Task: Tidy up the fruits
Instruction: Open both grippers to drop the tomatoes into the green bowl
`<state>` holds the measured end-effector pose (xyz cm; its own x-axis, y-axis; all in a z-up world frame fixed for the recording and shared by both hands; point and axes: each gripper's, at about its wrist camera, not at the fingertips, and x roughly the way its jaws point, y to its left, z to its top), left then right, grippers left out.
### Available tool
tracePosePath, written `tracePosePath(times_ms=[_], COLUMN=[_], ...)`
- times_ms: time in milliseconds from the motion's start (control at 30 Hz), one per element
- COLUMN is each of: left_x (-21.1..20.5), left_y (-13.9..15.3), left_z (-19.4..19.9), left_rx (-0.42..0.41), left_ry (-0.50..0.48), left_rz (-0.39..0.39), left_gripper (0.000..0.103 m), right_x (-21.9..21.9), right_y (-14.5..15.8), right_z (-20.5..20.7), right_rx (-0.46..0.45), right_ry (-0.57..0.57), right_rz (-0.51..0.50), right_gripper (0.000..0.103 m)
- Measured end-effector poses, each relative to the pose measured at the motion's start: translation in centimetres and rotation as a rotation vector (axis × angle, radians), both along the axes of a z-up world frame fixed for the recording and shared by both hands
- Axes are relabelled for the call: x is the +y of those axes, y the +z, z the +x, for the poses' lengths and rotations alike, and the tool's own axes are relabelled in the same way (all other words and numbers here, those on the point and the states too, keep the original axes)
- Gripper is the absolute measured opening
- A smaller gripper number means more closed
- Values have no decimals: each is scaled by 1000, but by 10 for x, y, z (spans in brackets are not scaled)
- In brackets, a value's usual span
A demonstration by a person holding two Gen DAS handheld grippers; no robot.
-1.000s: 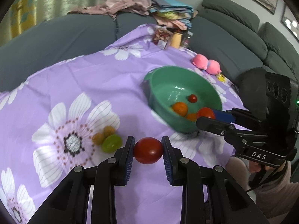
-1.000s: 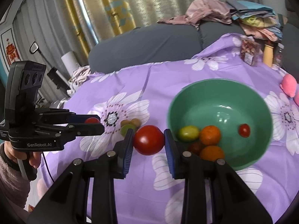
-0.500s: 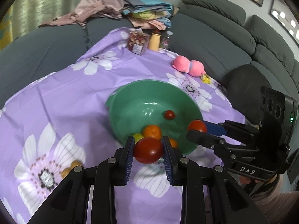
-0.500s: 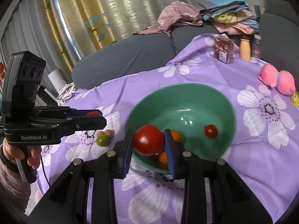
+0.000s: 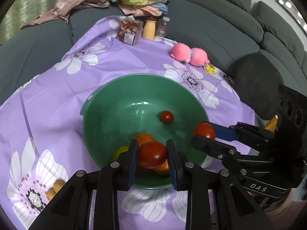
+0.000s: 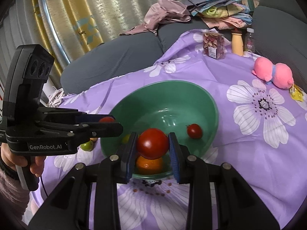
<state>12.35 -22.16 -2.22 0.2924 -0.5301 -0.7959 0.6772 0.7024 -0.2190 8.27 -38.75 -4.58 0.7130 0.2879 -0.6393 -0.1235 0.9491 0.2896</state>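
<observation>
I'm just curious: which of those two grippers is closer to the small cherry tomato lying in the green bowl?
Right, as far as I can judge. The right gripper holds its tomato over the near rim, beside the cherry tomato. The left gripper holds another tomato above the oranges, farther off.

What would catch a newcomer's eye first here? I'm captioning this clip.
Two red tomatoes, one clamped in the left tongs and one in the right tongs, both over the near side of the green bowl. The bowl sits mid-table on a purple flowered cloth, with a pink plush toy beyond.
</observation>
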Motion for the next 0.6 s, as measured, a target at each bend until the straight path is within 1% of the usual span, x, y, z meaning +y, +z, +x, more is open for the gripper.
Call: tracePosePath(times_ms=[167,267,500,567,600], left_x=[-3,-4,1,3,5], left_y=[-3,-1,6,8,9], left_z=[-2,-2,-7,-9,-11], left_rx=[-3,-9,-32,-33,-38], left_ry=[-2,1,14,18,21], left_rz=[20,22,26,25,27], left_gripper=[30,30,30,33,40], right_x=[-1,0,0,-1,-1], right_y=[-2,-2,2,3,3], right_z=[0,0,-3,-5,-5], right_rx=[8,12,6,5,5], right_ry=[0,0,-3,-7,-10], right_rz=[-4,-6,-8,-8,-8], right_gripper=[33,35,34,36,39])
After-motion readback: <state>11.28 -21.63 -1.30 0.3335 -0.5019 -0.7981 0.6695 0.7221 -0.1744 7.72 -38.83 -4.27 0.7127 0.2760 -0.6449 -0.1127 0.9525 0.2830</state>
